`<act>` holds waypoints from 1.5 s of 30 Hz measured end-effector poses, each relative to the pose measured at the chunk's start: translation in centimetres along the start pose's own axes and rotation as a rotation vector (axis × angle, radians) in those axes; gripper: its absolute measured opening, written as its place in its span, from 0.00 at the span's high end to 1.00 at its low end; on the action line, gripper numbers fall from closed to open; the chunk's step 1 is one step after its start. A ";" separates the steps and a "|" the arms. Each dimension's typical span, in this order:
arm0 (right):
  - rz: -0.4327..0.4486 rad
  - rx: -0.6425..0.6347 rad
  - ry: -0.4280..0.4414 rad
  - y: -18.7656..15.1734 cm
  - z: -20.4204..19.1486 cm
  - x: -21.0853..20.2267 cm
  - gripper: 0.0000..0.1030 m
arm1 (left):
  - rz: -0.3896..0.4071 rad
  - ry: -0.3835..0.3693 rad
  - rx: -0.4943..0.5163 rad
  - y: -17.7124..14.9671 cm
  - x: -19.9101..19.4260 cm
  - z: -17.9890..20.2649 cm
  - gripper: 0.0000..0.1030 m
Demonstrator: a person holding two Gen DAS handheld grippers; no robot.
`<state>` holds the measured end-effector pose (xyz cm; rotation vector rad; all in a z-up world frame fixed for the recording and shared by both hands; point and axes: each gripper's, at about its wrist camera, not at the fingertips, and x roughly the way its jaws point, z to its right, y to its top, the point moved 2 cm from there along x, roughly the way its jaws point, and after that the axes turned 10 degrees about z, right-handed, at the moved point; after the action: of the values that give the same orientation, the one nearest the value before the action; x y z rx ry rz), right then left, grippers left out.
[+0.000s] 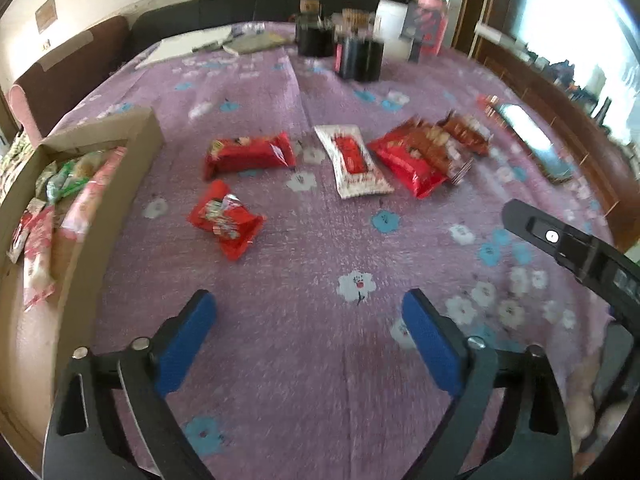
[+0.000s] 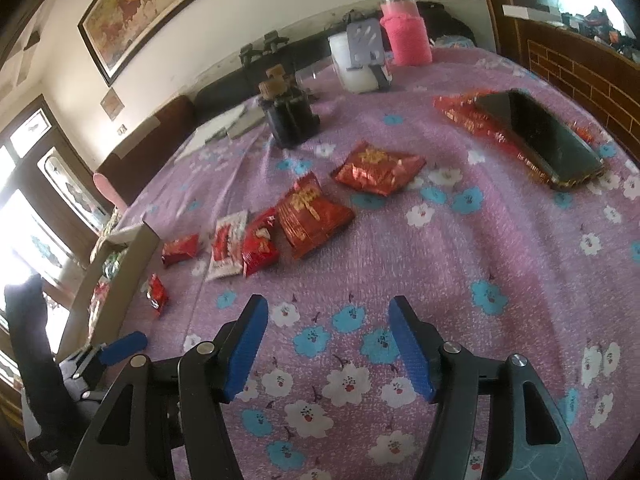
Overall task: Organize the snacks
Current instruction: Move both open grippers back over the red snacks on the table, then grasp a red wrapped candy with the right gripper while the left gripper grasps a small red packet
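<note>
Left gripper [image 1: 308, 340]: jaws spread wide, nothing between them.
Right gripper [image 2: 328, 344]: parted, empty too.
Nearest packet [image 1: 226, 220]: loose on the cloth — just beside the cardboard box [image 1: 120, 184].
Tip: straddle its short width, pinch mid-body.

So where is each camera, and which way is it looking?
Left wrist: sits behind the left claw, looks down across the tablecloth at the snack packets and the box; the right claw's finger shows.
Right wrist: sits behind the right claw, faces the same table.
Both share the white packet.
</note>
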<state>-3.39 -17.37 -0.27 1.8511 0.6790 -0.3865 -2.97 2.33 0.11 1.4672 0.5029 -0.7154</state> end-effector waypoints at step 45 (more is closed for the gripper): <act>-0.243 -0.424 0.093 -1.0 -15.1 10.2 0.55 | 0.247 -0.079 -0.162 -0.2 -11.9 -10.8 0.07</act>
<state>3.19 -0.32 -1.08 1.3953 0.9737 -0.2861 -10.22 14.52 7.58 1.3156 0.3041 -0.5220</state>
